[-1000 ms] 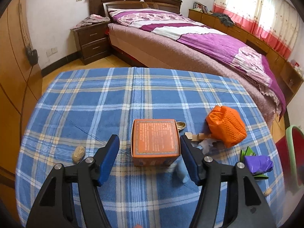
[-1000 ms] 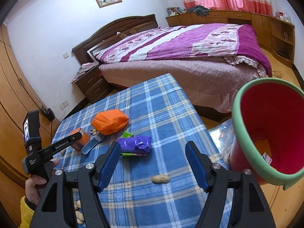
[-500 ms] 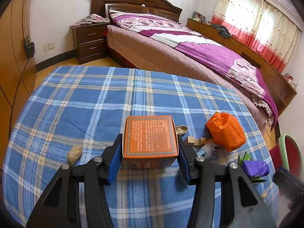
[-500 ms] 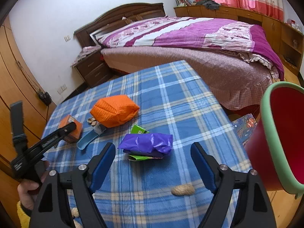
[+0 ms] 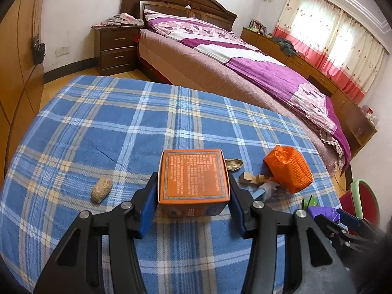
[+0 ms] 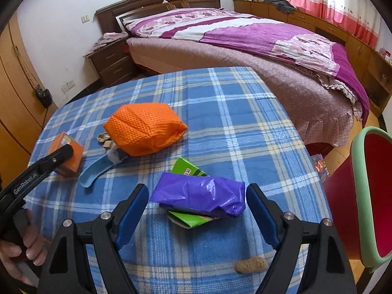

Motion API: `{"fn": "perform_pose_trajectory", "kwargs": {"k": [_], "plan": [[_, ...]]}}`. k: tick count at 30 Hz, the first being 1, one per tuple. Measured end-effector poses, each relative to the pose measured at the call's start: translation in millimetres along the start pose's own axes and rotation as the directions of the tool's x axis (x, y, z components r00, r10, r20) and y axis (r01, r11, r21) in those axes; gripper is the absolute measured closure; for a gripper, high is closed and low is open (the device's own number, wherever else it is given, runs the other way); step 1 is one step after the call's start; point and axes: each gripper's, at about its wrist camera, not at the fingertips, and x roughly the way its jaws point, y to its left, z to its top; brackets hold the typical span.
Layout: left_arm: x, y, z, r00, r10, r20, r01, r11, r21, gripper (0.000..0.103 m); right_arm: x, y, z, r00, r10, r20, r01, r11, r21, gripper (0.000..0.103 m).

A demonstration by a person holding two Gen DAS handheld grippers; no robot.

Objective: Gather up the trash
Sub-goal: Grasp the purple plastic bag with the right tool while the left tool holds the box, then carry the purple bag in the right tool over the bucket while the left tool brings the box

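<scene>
Left gripper [image 5: 193, 196]: blue pads pressed against both side walls of the orange box [image 5: 193, 174], pinching it; box base on the blue plaid tablecloth [image 5: 122, 127]. Left of the jaws, apart from them: one whole peanut [image 5: 101, 189]. Just beyond the box on the right: an empty peanut shell [image 5: 234, 164], small wooden blocks [image 5: 247, 178] and an orange mesh bag [image 5: 289, 171], the blocks close against the bag.

Right gripper [image 6: 197, 210]: jaws spread wide, flanking the purple plastic wrapper [image 6: 201, 197] without touching it. Wrapper lies on top of a green carton [image 6: 188, 169], which sticks out past it on both the far and the near side. Below the right jaw, near the table edge: a second peanut [image 6: 251, 264]. Ahead and to the left: the orange mesh bag and a light blue curved piece [image 6: 94, 171] lying flat beside it. Far right, off the table: a red bin with a green rim [image 6: 357, 178]. At the lower left edge of this view: a hand [image 6: 22, 252] on the left tool's grip.

Background: a bed with a purple cover [image 5: 257, 73].
</scene>
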Motion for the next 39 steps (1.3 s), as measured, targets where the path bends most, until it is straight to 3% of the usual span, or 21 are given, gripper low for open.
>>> {"fn": "perform_pose_trajectory", "kwargs": {"k": [9,11,14,27,39], "plan": [[1,0,1,1.0,0.002,0.005,-0.002,1.0,-0.002,0.05,7,3,-1,0.999,-0.035,-0.015,0.035,0.999,-0.01,0.02],[1,0,0,1.0,0.002,0.005,-0.002,1.0,0.0,0.05,7,2,-1,0.999,-0.044,-0.012,0.043,0.999,-0.012,0.027],[1,0,0,1.0,0.003,0.005,-0.003,1.0,0.003,0.05,5,1,-1,0.999,-0.05,-0.008,0.05,0.999,-0.015,0.03],[-1,-2,-1,1.0,-0.002,0.012,0.002,1.0,0.004,0.05,-43,-11,-2,0.992,-0.003,0.125,-0.002,0.999,0.048,0.031],[-13,-6,-1,0.998,-0.024,0.057,0.023,1.0,0.019,0.05,-100,-59,-13,0.97,-0.062,0.233,0.026,0.988,0.154,0.031]]}}
